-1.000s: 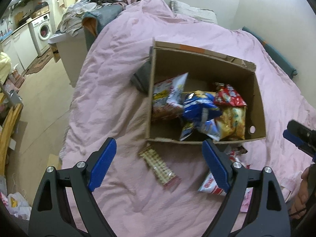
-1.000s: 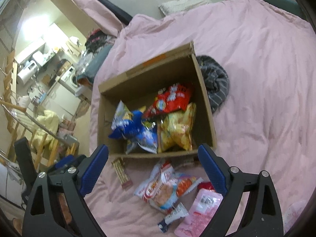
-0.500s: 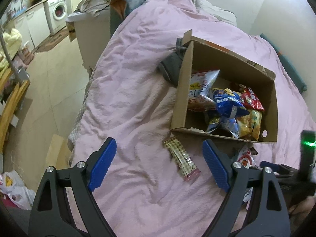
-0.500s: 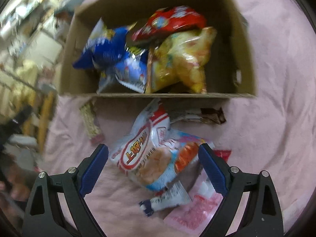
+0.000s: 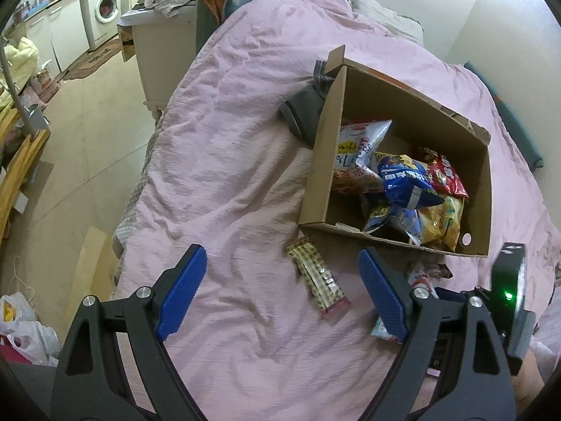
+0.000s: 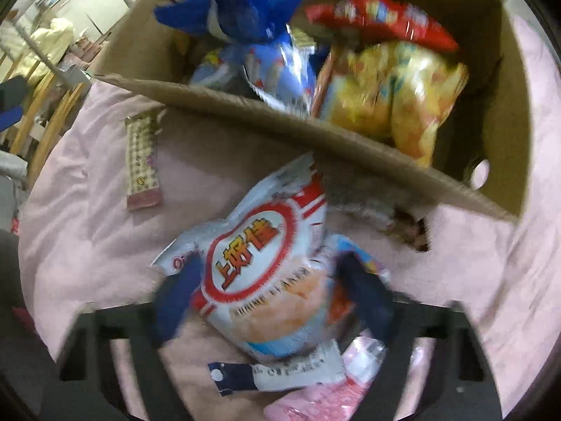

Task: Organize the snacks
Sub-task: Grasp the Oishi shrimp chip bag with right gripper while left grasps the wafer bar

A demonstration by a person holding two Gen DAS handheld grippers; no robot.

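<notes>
1. Two grippers were seen near the cardboard box (image 5: 320, 161): the left gripper (image 5: 280, 293) was held wide open and empty.
2. The right gripper (image 6: 271, 294) was blurred, its fingers straddling a white snack bag (image 6: 266, 263) lying just before the box; contact could not be told.

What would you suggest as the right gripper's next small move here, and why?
Probably close the right gripper on the white shrimp-chip bag. Its blurred fingers already flank the bag, which lies on the pink blanket just outside the cardboard box; whether they grip yet is unclear.
</notes>
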